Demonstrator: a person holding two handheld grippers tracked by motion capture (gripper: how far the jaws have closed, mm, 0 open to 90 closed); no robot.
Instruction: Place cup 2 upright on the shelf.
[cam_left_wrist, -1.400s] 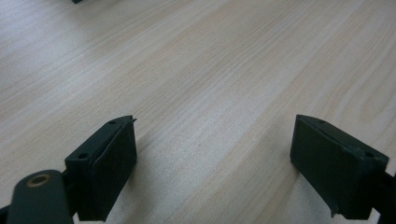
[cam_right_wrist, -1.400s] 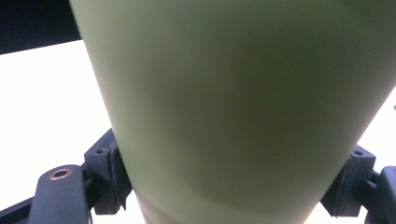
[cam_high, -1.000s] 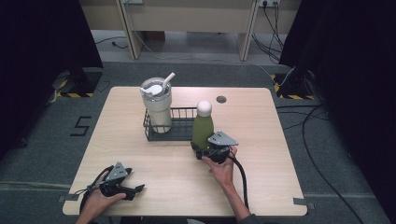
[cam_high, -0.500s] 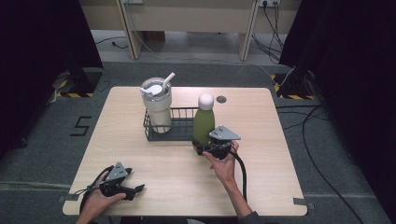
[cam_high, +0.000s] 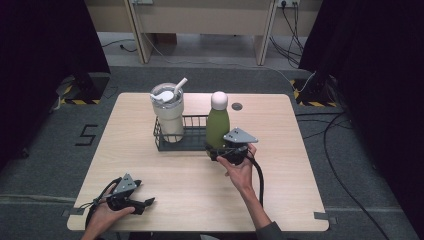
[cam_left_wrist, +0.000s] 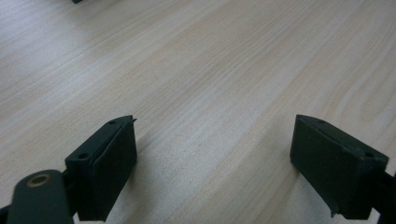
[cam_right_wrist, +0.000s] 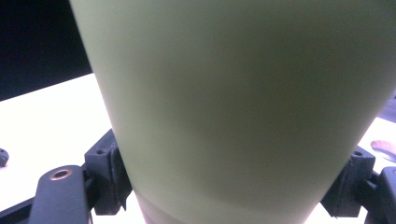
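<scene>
Gripping one green bottle (cam_high: 217, 126), right tongs (cam_high: 220, 151); one basket (cam_high: 192, 144), one tumbler (cam_high: 168, 114).

The one mark I can read from my seat is a dark numeral "5" (cam_high: 88, 135) on the grey floor, at the left of the high view, just off the tabletop's (cam_high: 280, 200) left edge. Yellow-and-black hazard stripes (cam_high: 79, 101) lie on the floor at upper left, and another strip (cam_high: 306, 102) at upper right. I can read no label or brand elsewhere.
</scene>
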